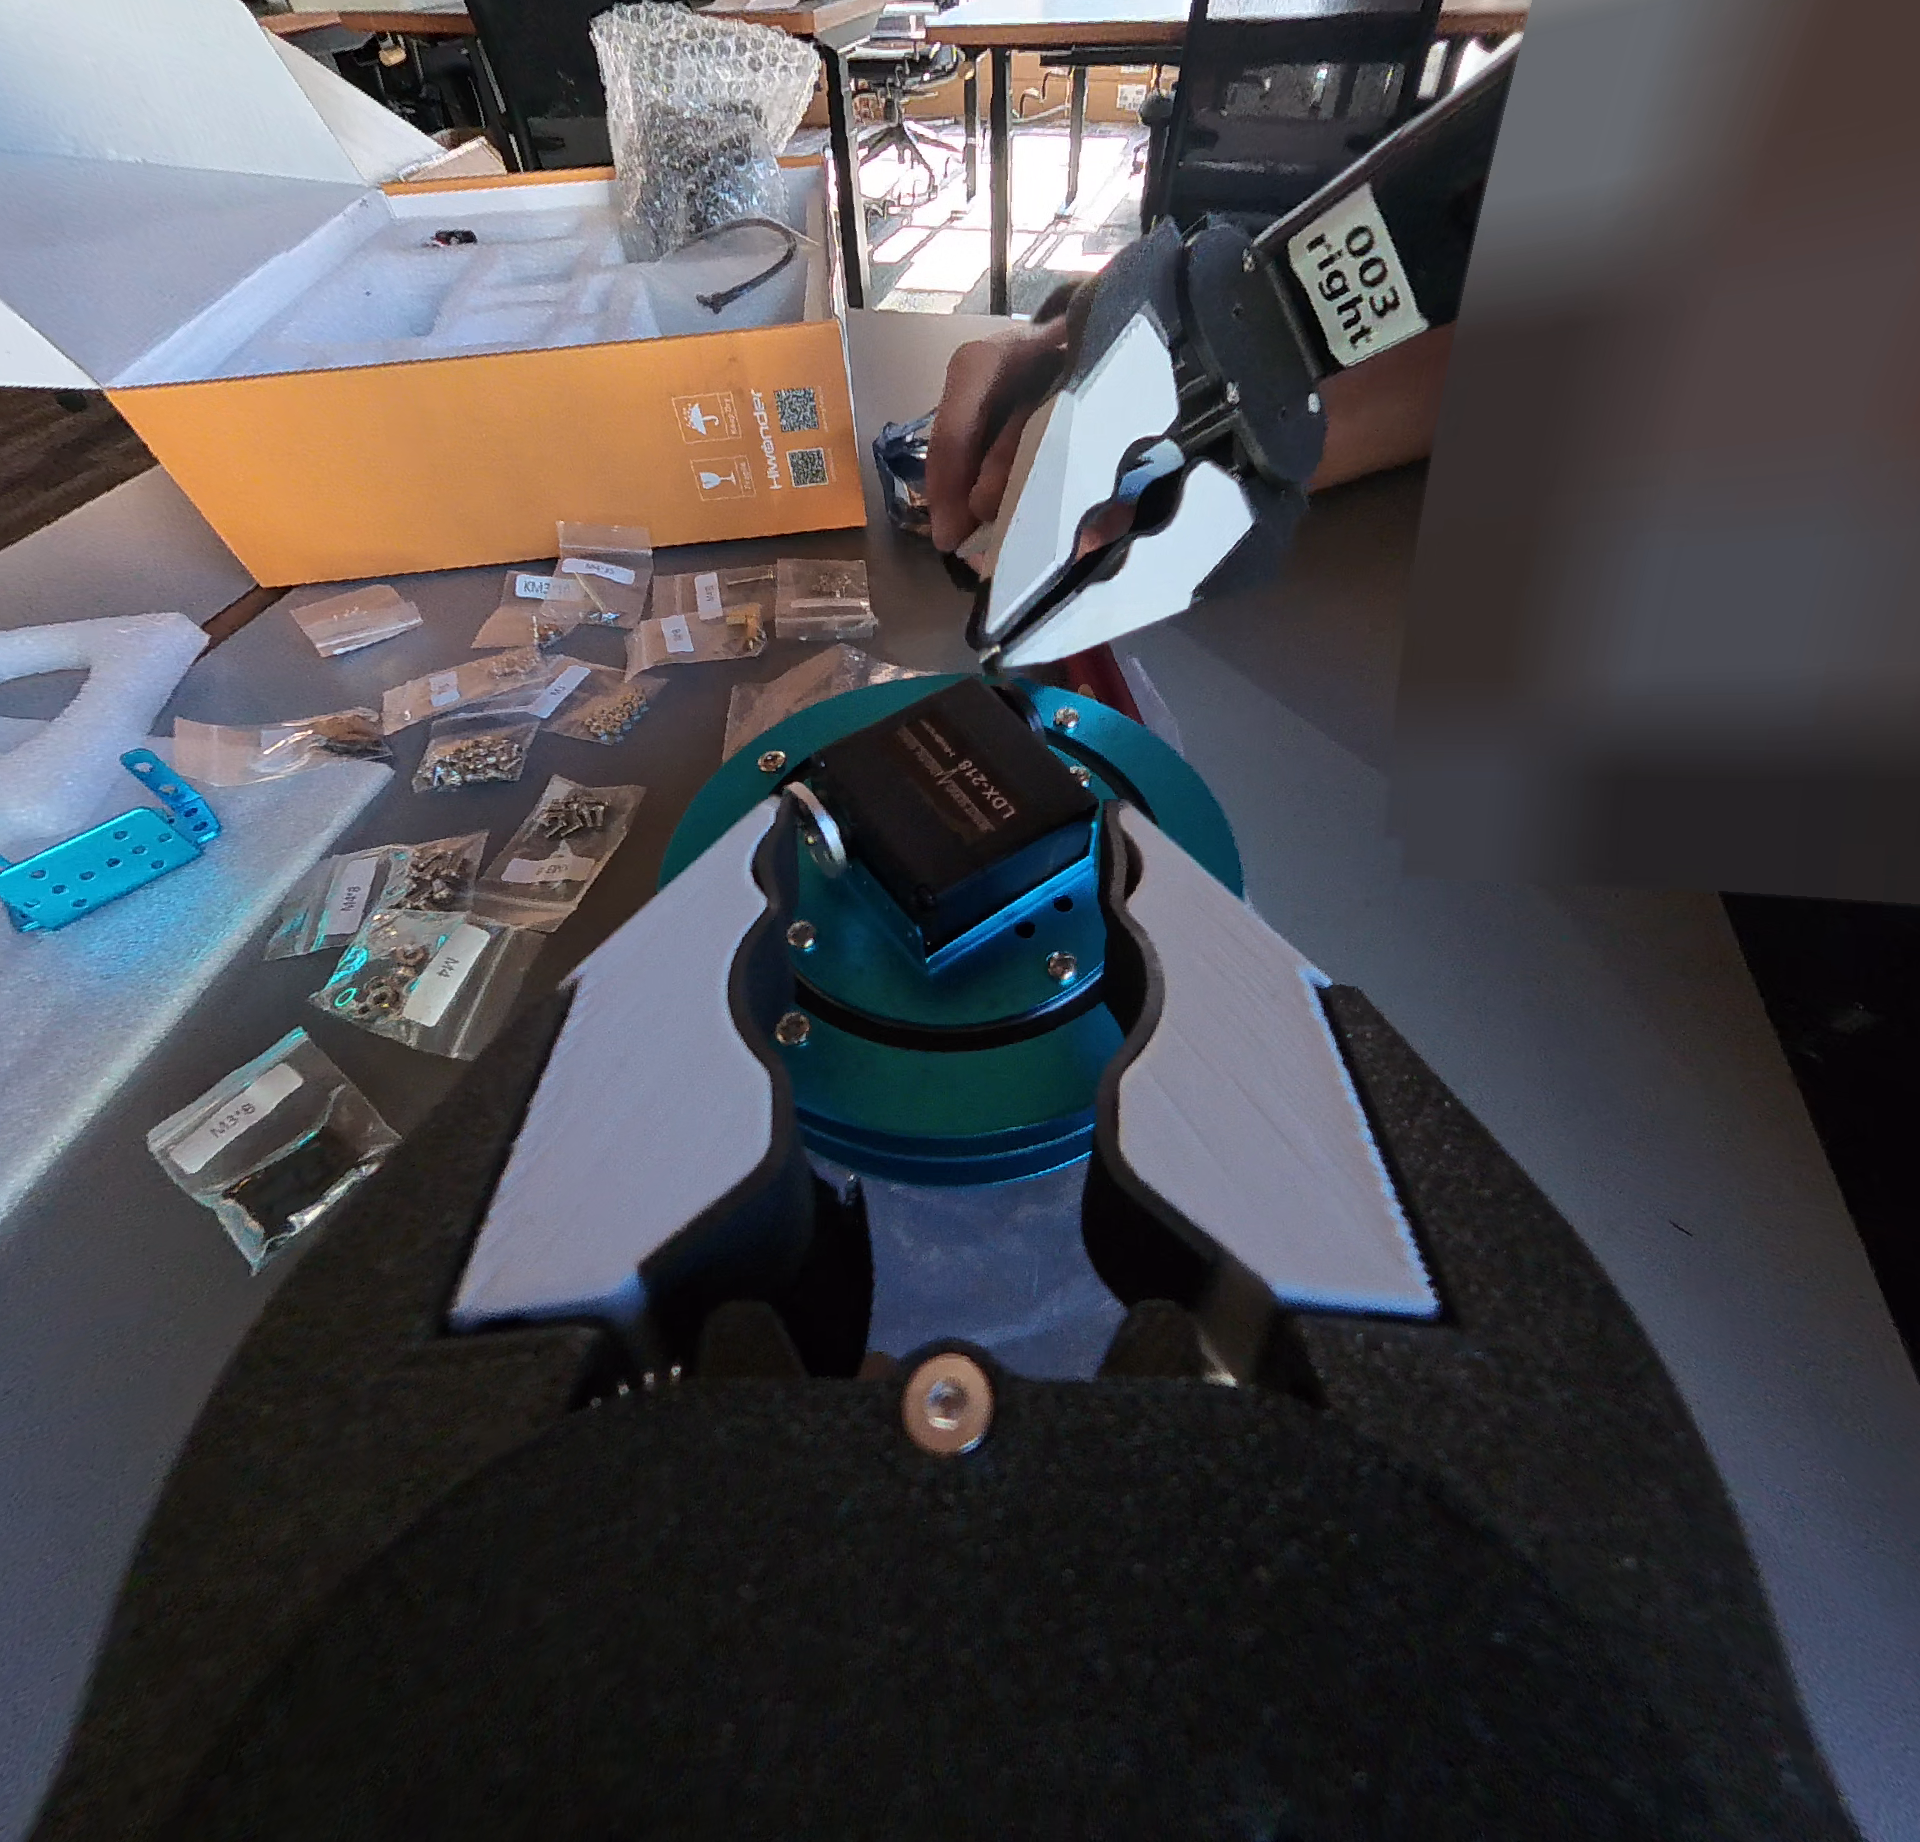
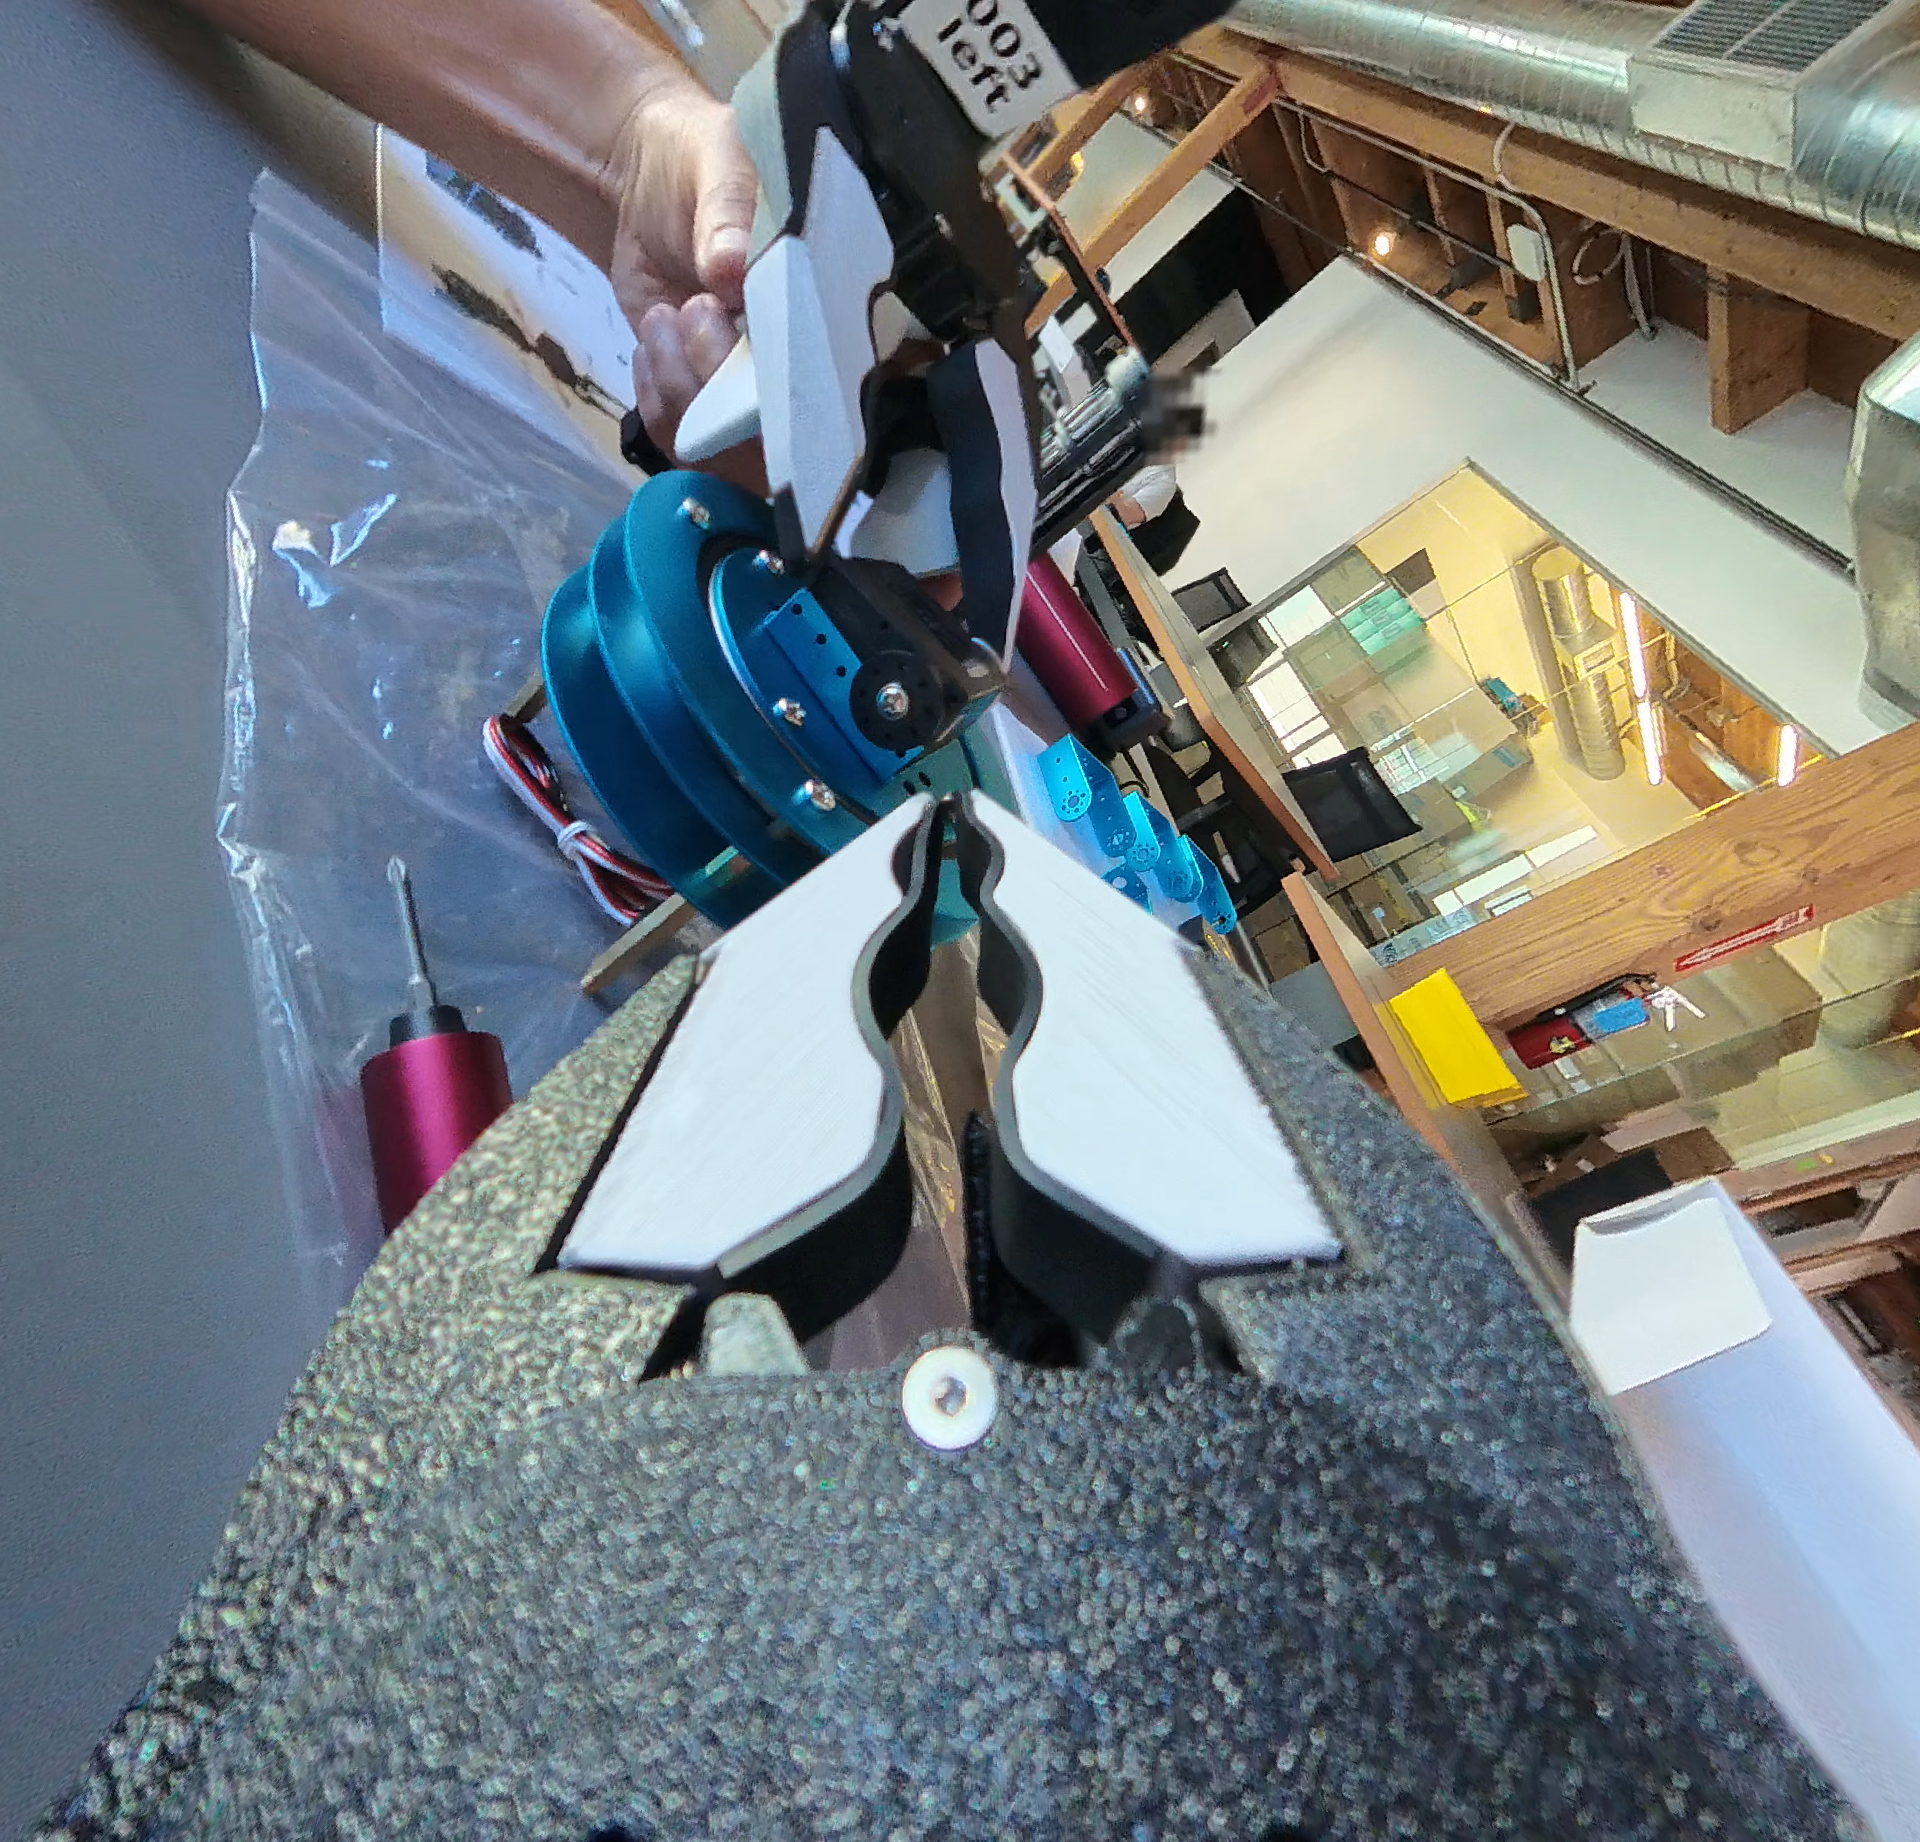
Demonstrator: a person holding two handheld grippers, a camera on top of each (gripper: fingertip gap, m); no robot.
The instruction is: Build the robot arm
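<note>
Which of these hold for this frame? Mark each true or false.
1. The left gripper has its jaws around the black servo on the teal round base. True.
2. The orange box is closed. False: its lid is up.
3. The right gripper has its jaws spread wide. False: the tips are nearly together.
4. Small bags of hardware lie on the table left of the base. True.
5. A red-handled screwdriver stands upright in the base. False: it lies beside the base on clear plastic.

Printed writing shows on the black servo [image 1: 951, 805], orange box [image 1: 499, 442], small bags' white labels [image 1: 431, 990], and both tongs' tags.
</note>
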